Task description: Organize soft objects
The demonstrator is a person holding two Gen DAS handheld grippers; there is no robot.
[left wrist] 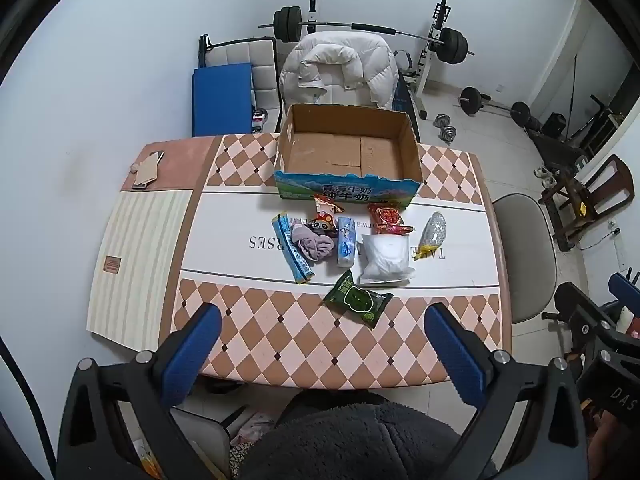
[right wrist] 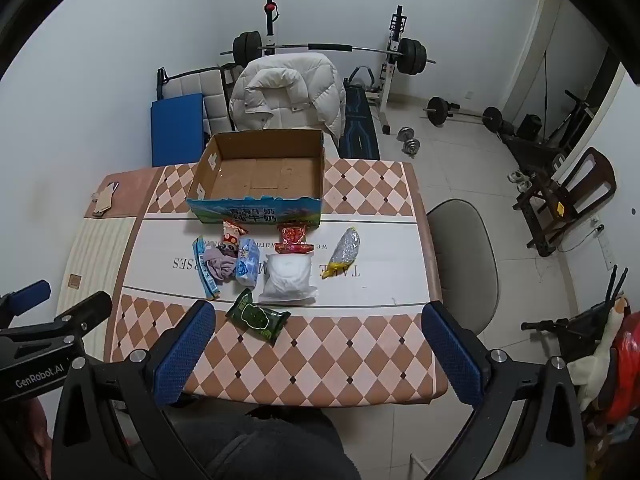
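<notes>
table (left wrist: 280, 344) near edge bare | box (left wrist: 348, 148) empty (far edge) | both jaws wide

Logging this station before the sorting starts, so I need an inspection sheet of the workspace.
Surface: checkered table, items grouped mid-table.
Job's things: cardboard box empty; green packet nearest; white pouch; purple cloth; blue packet; long blue bar; red packet; silver packet.
Clutter: cardboard scraps at far left corner.
Grippers: left gripper and right gripper open, holding nothing.
Cables: nothing seen on the table.
Surroundings: white jacket on chair, barbell rack behind.
</notes>
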